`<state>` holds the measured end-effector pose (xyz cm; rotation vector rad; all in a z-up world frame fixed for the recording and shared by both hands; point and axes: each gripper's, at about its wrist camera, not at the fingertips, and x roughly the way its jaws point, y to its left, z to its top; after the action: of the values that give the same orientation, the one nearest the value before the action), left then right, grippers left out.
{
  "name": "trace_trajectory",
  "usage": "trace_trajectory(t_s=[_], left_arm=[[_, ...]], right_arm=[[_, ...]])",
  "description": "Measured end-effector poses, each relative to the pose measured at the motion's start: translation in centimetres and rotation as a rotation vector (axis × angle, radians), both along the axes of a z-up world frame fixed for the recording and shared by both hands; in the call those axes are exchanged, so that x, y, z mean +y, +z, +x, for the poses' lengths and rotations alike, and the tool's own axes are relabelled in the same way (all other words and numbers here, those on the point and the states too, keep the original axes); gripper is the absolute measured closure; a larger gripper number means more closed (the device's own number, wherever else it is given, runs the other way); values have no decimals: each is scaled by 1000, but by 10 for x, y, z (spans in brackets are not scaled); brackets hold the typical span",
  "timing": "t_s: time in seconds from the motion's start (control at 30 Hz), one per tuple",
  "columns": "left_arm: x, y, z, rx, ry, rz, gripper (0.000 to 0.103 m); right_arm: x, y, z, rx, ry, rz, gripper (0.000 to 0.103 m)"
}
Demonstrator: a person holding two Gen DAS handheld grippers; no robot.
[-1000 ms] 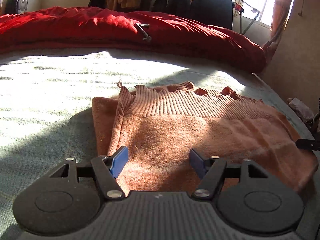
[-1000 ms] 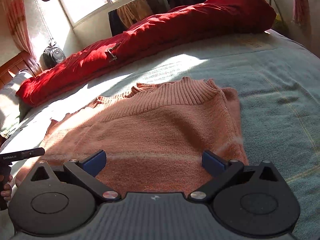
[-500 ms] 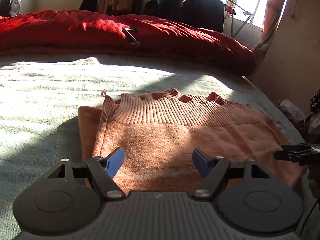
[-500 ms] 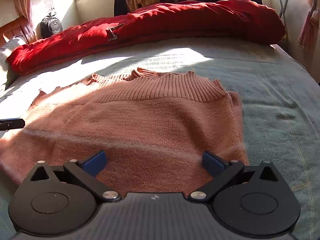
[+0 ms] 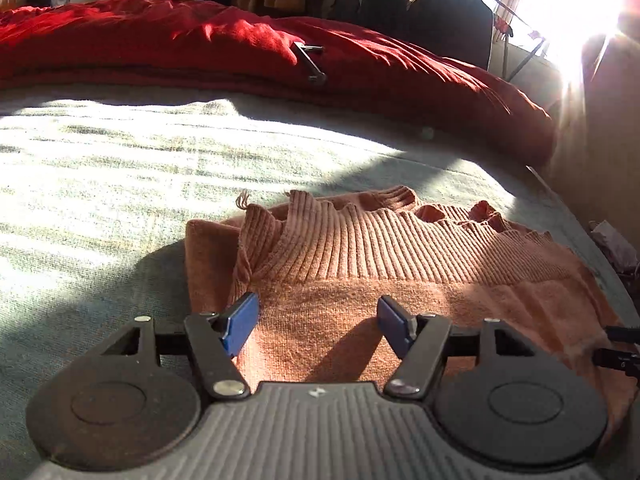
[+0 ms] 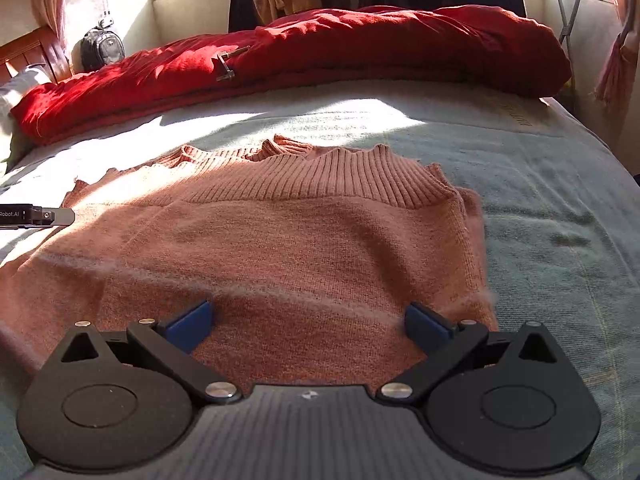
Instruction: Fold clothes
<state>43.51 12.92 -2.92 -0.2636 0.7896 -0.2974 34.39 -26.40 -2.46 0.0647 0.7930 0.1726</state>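
Sweater [image 5: 400, 280], salmon knit, lies flat on the bed [image 5: 120, 168], ribbed hem on its far side, straight ahead of both hand-held grippers. The left hand-held gripper [image 5: 318, 322] has just been closing, yet its blue pads [image 5: 240, 320] stand apart over the cloth with nothing clamped. The right hand-held gripper [image 6: 308, 320] gapes wider, also empty. A red quilt [image 6: 320, 56] lies beyond.

We see the salmon-pink knitted sweater [image 5: 400, 280] lying flat on the bed, ribbed hem on its far edge, beyond and beneath both sets of jaws.
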Motion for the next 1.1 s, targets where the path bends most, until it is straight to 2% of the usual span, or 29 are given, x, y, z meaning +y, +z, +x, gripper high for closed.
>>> trace_trajectory(t_s=[0.13,0.2,0.23,0.33,0.47,0.5,0.53,0.57,0.6,0.7,0.77,0.93,1.0,1.1], left_arm=[[-14,22,-8,-45,-48,85,30],[-23,30,-5,-53,-111,24,30],[-30,32,0,-49,-147,-32,30],[-51,30,14,-17,-199,-132,30],[-68,14,23,54,-199,-129,29],[-71,9,26,71,-198,-128,29],[-71,5,25,61,-184,-68,35],[-67,2,22,45,-185,-44,49],[-61,1,20,38,-179,-47,54],[-38,2,13,40,-130,-51,61],[-30,3,11,41,-123,-51,61],[-35,9,6,32,-113,-3,59],[-43,19,-4,22,-129,9,42],[-54,34,-30,-41,-203,39,36]], right_arm=[[1,8,3,0,0,8,0],[2,15,9,-6,22,64,0],[2,19,13,-8,37,104,0],[4,29,31,7,76,244,0],[12,28,56,78,159,487,0],[13,25,59,94,165,521,0],[12,20,62,107,139,518,0],[10,16,65,121,113,514,0],[6,11,66,128,91,523,1],[-24,1,59,102,45,626,2],[-44,3,52,78,-15,616,2],[-65,10,41,67,-87,490,0],[-69,13,36,73,-106,483,0],[-70,19,24,89,-94,505,0]])
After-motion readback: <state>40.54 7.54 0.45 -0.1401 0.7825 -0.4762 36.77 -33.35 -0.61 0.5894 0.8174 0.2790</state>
